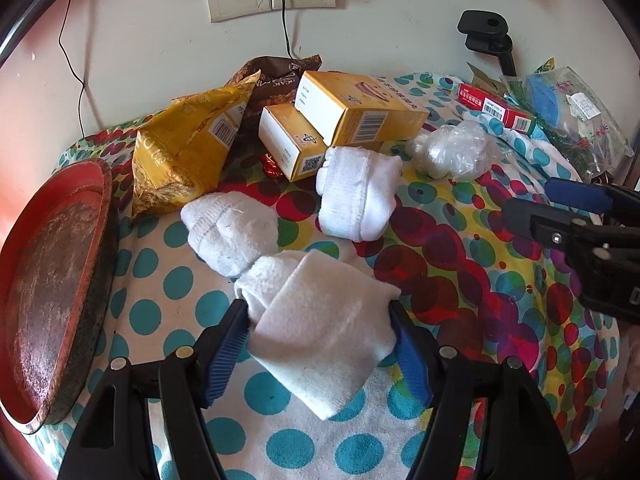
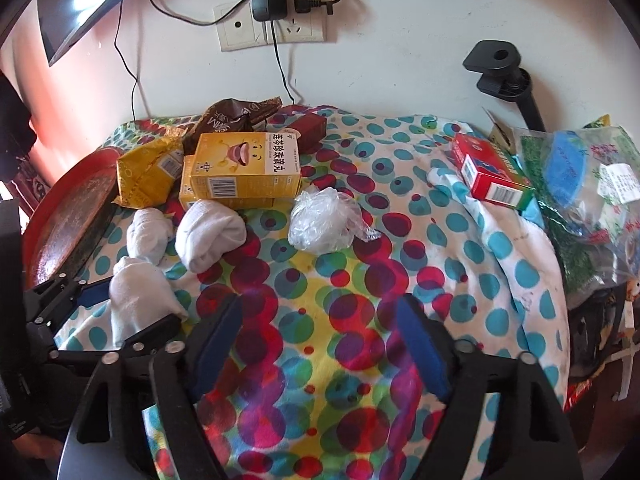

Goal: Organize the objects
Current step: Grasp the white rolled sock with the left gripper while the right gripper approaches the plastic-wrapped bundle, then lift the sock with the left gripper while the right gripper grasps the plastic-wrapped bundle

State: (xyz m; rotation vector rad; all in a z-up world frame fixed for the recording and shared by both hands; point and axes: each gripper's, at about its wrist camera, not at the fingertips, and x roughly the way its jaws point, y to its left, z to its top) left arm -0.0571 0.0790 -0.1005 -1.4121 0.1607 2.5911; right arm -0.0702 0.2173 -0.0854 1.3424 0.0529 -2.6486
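Note:
A rolled white sock (image 1: 320, 320) sits between the blue pads of my left gripper (image 1: 316, 308), which is shut on it just above the dotted cloth (image 1: 460, 248). Two more rolled white socks (image 1: 232, 232) (image 1: 356, 196) lie just beyond it. The right wrist view shows the same left gripper (image 2: 128, 312) with the sock (image 2: 136, 300) at the lower left. My right gripper (image 2: 320, 304) hangs open over the bare cloth (image 2: 320, 360) with nothing between its fingers. In the left wrist view the right gripper (image 1: 532, 198) enters from the right edge.
Yellow boxes (image 1: 360, 108) and a yellow snack bag (image 1: 180, 160) are stacked at the back. A crumpled clear plastic bag (image 2: 324, 224) lies mid-cloth. A red tray (image 1: 52, 280) leans at the left. A red box (image 2: 492, 172) and plastic bags (image 2: 580, 184) crowd the right.

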